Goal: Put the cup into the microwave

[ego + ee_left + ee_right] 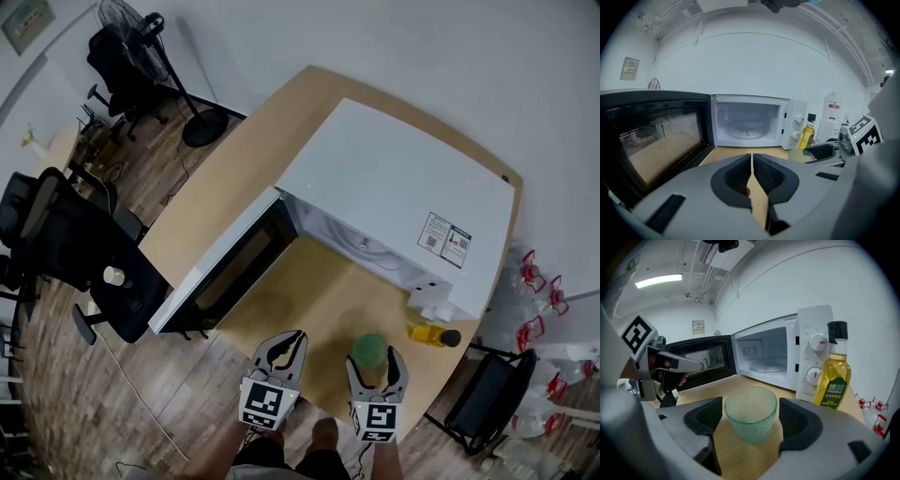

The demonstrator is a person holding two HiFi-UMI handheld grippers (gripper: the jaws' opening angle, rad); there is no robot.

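A translucent green cup [369, 351] [751, 412] stands upright on the wooden table [319, 300] near its front edge. My right gripper [377, 357] [751, 422] is open, with the cup between its pads and a thin gap on each side. To its left my left gripper [285, 340] [752, 161] is shut on nothing. The white microwave [394, 187] [750, 119] [773, 352] sits ahead with its door [220, 272] [651, 140] swung wide to the left. Its cavity holds only the glass turntable [745, 132].
A yellow oil bottle [431, 335] [833, 376] stands by the microwave's control panel, just right of the cup. Black office chairs [66, 234] and a floor fan [141, 28] are on the left, another black chair [487, 394] at the table's right corner.
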